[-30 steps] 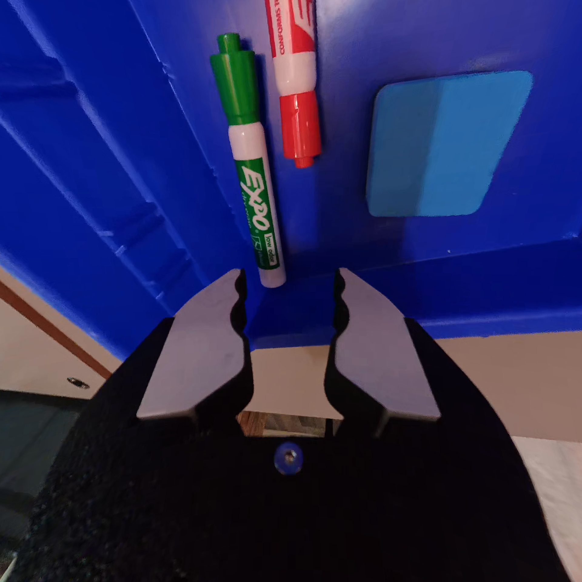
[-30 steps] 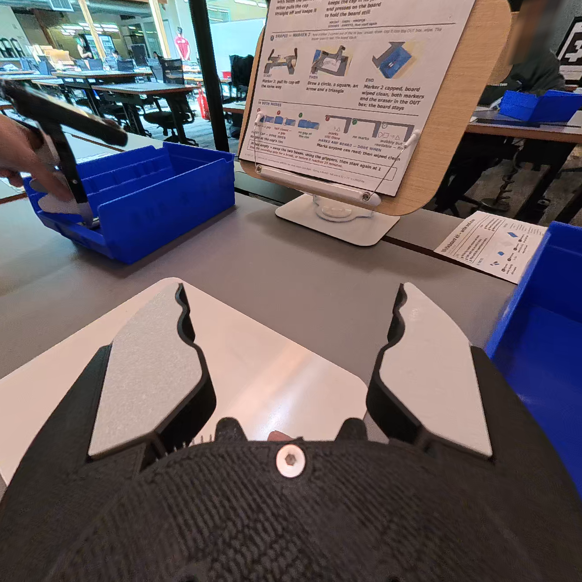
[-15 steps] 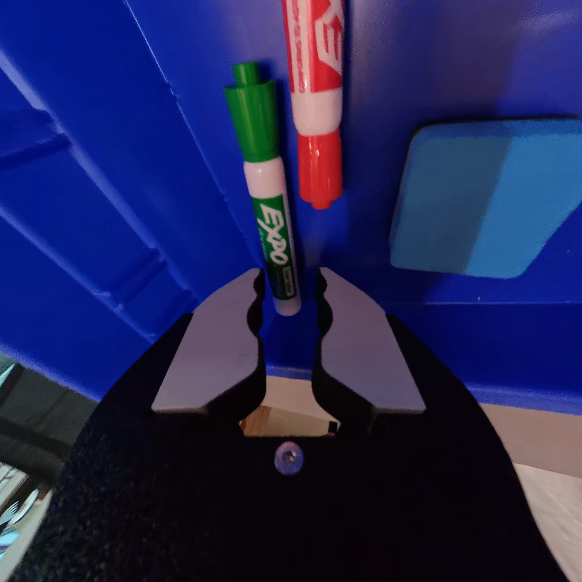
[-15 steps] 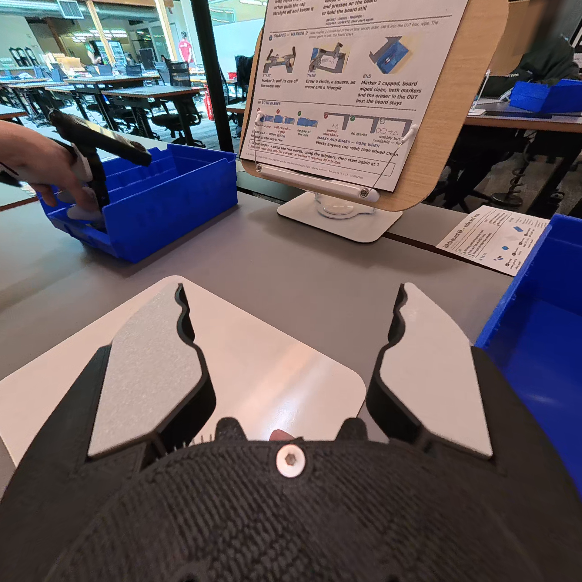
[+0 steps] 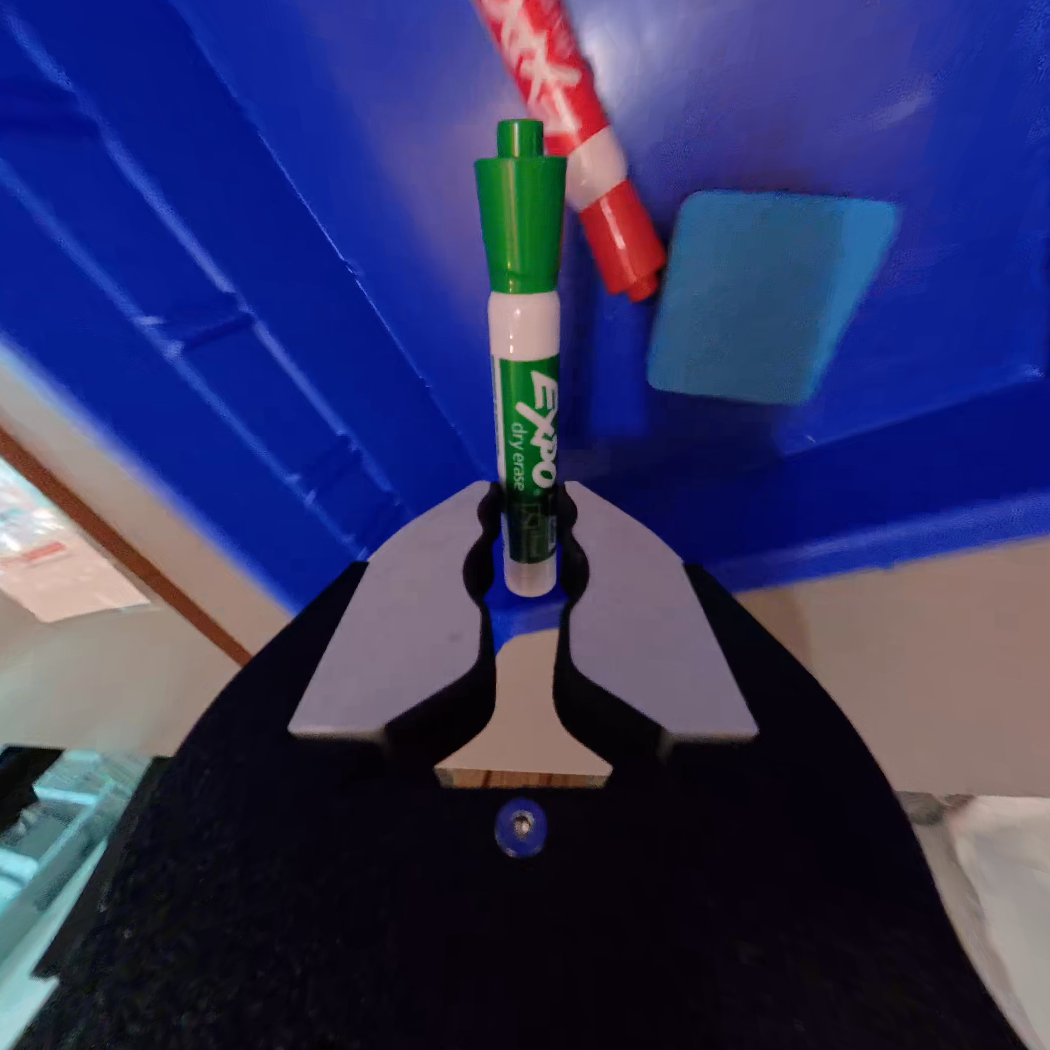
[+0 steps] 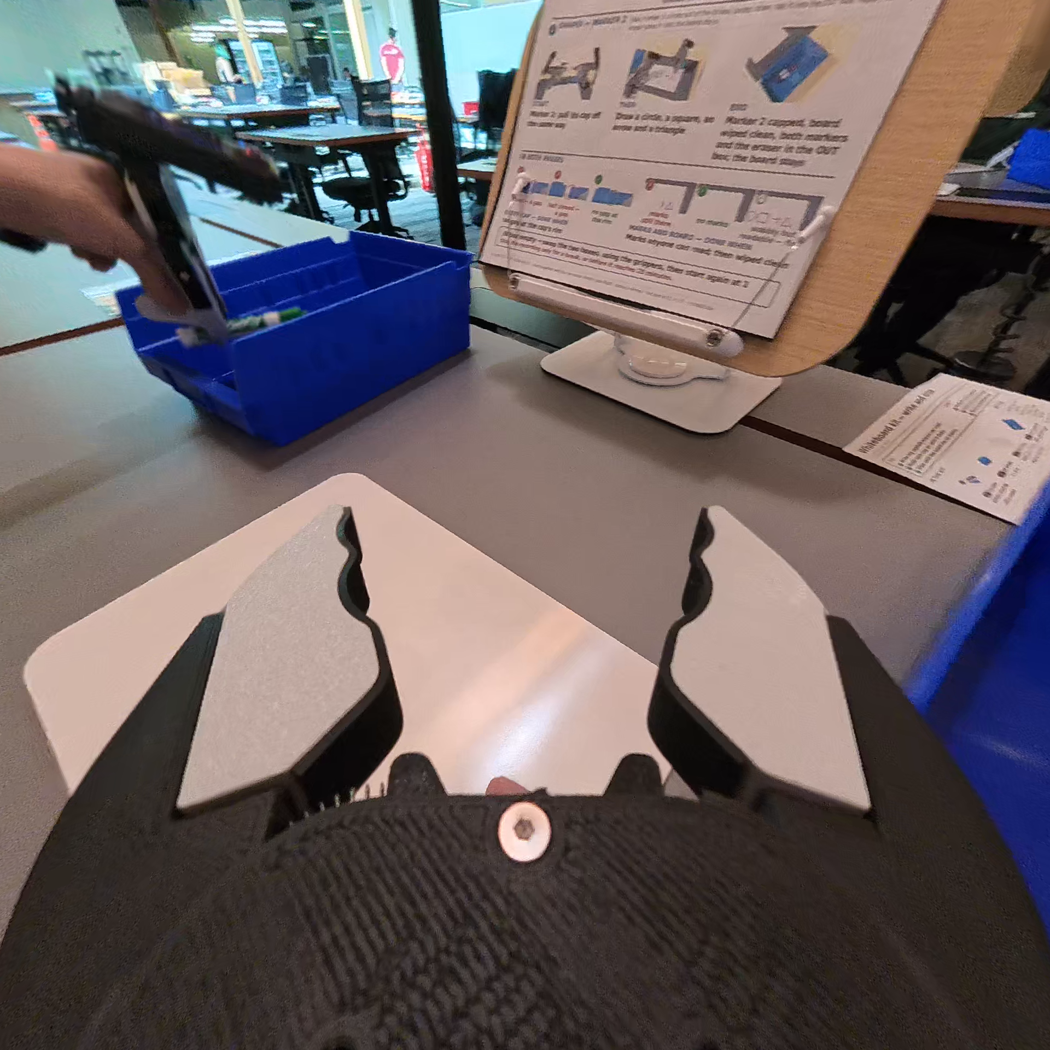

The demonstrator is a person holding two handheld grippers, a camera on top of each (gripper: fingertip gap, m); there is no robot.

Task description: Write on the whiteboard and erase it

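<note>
In the blue plastic bin (image 5: 238, 273) lie a red capped marker (image 5: 602, 193) (top cut off) and a light-blue foam eraser (image 5: 761, 295); my left claw (image 5: 528, 511) grips the green capped marker (image 5: 523, 318), my right claw (image 6: 523, 568) gapes empty.

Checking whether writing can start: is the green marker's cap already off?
No: in the left wrist view the green marker, held at its tail end by the left tool, has its green cap on.

glossy blue plastic bin (image 5: 295, 238), matt foam eraser (image 5: 761, 295), glossy whiteboard (image 6: 483, 625), wood-look stand (image 6: 932, 216), rough black gripper body (image 6: 511, 937)
</note>
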